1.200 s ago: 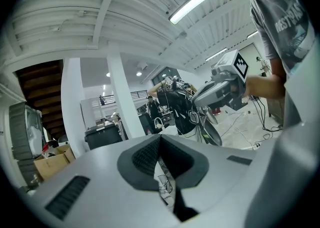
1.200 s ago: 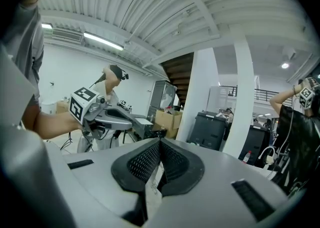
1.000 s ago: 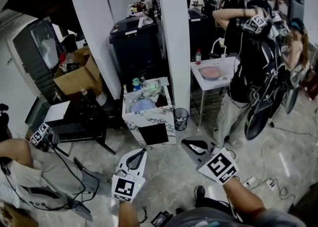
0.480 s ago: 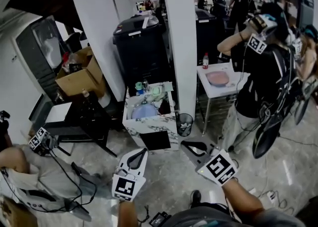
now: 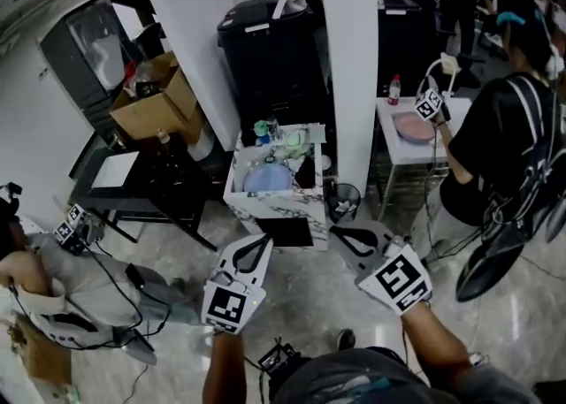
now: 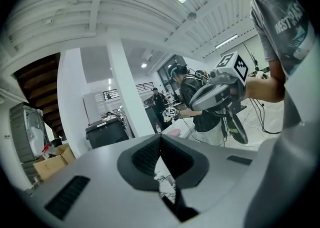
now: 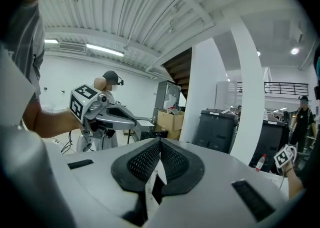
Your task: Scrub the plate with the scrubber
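A light blue plate [image 5: 263,180] lies in the marble-patterned sink stand [image 5: 276,209], a few steps ahead of me on the floor. Small greenish items [image 5: 293,140] stand at its back edge; I cannot tell which is the scrubber. My left gripper [image 5: 264,240] is held in the air short of the stand, jaws shut and empty. My right gripper [image 5: 335,233] hangs beside it, also shut with nothing in it. In the left gripper view the pads [image 6: 150,154] meet, and in the right gripper view the pads [image 7: 172,159] meet too.
A white pillar [image 5: 351,57] and a black bin [image 5: 271,49] rise behind the stand. A small wastebasket [image 5: 343,204] sits at its right. A person [image 5: 500,146] stands at a white table [image 5: 400,150] with a pink plate. A seated person [image 5: 62,278] and a black table [image 5: 133,183] are left.
The sink stand has come nearer and moved up the view. Both grippers stay shut and have lifted a little. The person at the right has lowered an arm onto the white table.
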`<state>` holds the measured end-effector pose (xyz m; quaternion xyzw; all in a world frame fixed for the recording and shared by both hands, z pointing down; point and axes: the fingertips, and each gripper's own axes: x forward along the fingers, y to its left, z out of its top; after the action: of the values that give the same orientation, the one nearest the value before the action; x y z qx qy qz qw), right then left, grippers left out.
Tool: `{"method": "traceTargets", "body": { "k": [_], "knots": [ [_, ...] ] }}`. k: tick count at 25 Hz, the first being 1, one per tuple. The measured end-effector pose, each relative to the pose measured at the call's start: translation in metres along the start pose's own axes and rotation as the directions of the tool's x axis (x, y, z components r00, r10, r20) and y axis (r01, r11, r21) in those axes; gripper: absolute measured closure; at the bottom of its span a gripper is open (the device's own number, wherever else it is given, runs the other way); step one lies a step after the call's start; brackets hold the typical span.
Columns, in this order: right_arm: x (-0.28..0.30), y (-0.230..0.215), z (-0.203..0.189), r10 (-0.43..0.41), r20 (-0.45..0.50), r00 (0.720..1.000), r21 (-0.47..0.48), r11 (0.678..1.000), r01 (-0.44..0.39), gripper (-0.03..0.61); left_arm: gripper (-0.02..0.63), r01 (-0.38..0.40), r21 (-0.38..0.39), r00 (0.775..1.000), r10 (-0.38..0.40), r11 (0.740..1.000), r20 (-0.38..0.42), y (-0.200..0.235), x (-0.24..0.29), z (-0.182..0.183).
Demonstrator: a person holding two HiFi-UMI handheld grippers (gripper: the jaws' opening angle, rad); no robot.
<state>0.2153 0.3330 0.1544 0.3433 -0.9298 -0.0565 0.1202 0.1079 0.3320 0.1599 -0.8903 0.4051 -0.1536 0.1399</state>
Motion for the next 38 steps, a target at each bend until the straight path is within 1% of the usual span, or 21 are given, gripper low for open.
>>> {"method": "traceTargets", "body": {
  "k": [4, 8, 13, 17, 22, 24, 29, 33, 35, 38],
  "knots": [
    [0.006, -0.022, -0.012, 0.012, 0.000, 1.000, 0.030, 0.999, -0.012, 0.549, 0.611, 0.008, 0.015, 1.000, -0.007, 1.000, -0.011, 0.001, 0.024, -0.001],
    [0.018, -0.036, -0.018, 0.020, -0.007, 1.000, 0.048, 0.999, -0.020, 0.549, 0.611, 0.008, 0.019, 1.000, -0.007, 1.000, -0.023, 0.011, 0.040, -0.003],
    [0.045, -0.054, -0.029, 0.019, -0.023, 1.000, 0.065, 0.998, -0.018, 0.549, 0.611, 0.010, 0.004, 0.999, -0.010, 1.000, -0.031, 0.033, 0.060, -0.019],
    [0.071, -0.067, -0.032, 0.009, -0.043, 0.999, 0.063, 0.998, -0.006, 0.549, 0.611, 0.011, -0.008, 0.999, -0.011, 1.000, -0.040, 0.062, 0.075, -0.036],
    [0.110, -0.084, -0.035, -0.022, -0.071, 0.997, 0.061, 0.998, 0.027, 0.549, 0.611, 0.028, -0.025, 1.000, -0.028, 0.999, 0.001, 0.099, 0.096, -0.053],
    [0.130, -0.090, -0.030, -0.033, -0.078, 0.996, 0.061, 0.997, 0.038, 0.549, 0.611, 0.041, -0.031, 0.999, -0.041, 0.999, -0.002, 0.118, 0.102, -0.059],
    [0.189, -0.100, -0.007, -0.058, -0.105, 0.993, 0.062, 0.996, 0.065, 0.549, 0.611, 0.069, -0.046, 0.998, -0.069, 0.997, 0.008, 0.181, 0.113, -0.070],
    [0.219, -0.108, -0.016, -0.072, -0.109, 0.991, 0.054, 0.995, 0.079, 0.549, 0.611, 0.070, -0.046, 0.997, -0.069, 0.996, 0.023, 0.203, 0.126, -0.090],
    [0.236, -0.113, -0.016, -0.083, -0.117, 0.990, 0.055, 0.994, 0.090, 0.549, 0.611, 0.074, -0.050, 0.997, -0.072, 0.996, 0.041, 0.219, 0.132, -0.099],
    [0.259, -0.119, -0.013, -0.101, -0.127, 0.987, 0.053, 0.993, 0.109, 0.549, 0.611, 0.089, -0.057, 0.995, -0.087, 0.994, 0.038, 0.241, 0.136, -0.108]
  ]
}}
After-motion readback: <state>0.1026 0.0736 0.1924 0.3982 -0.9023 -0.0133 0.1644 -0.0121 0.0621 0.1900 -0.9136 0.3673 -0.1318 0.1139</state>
